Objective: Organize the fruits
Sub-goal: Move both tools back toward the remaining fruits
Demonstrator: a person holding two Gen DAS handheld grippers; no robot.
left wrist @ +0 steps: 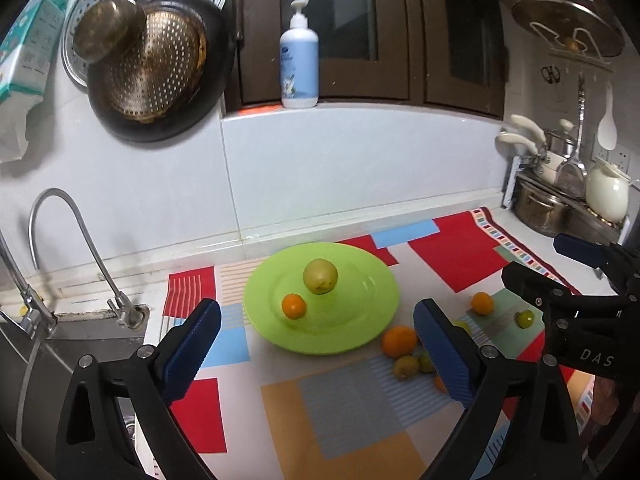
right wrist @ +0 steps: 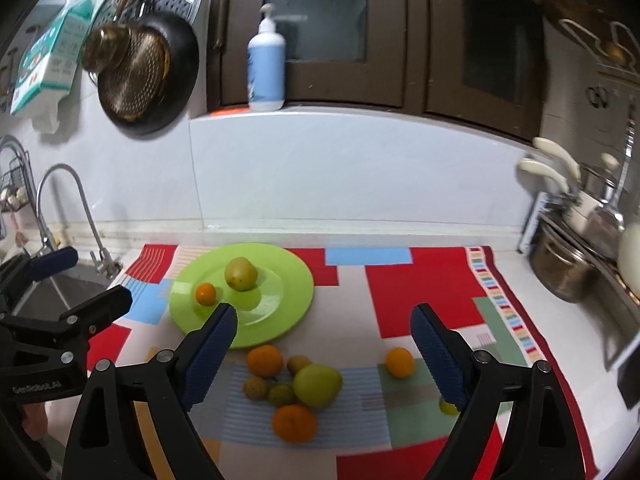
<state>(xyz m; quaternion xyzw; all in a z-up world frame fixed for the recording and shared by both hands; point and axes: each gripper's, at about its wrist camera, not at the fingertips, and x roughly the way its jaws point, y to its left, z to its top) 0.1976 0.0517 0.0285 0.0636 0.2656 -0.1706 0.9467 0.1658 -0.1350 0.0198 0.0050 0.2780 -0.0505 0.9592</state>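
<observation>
Both tools hang above the counter (right wrist: 560, 312) with their blue-padded jaws spread wide and nothing between them. The left tool (left wrist: 316, 344) holds no fruit and touches none; the same goes for the right tool (right wrist: 324, 344), which sits just to the right of the left one.

Just beyond and below the right tool's jaws a cluster of loose fruit lies on the patterned mat (right wrist: 420, 292): a large orange (right wrist: 295, 424) nearest, a big green pear (right wrist: 317, 385) behind it, three small greenish fruits beside that, and another orange (right wrist: 265, 361) at the far side. A lone small orange (right wrist: 399, 362) rests nearer the right jaw, and a little yellow-green fruit (right wrist: 447, 407) peeks from behind that jaw.

Farther ahead, towards the left jaw, the green plate (right wrist: 288, 280) carries a yellow-green pear (right wrist: 240, 274) and a small orange (right wrist: 205, 294).

Beyond that, a pump bottle (right wrist: 266, 68) stands on the ledge by the wall.
</observation>
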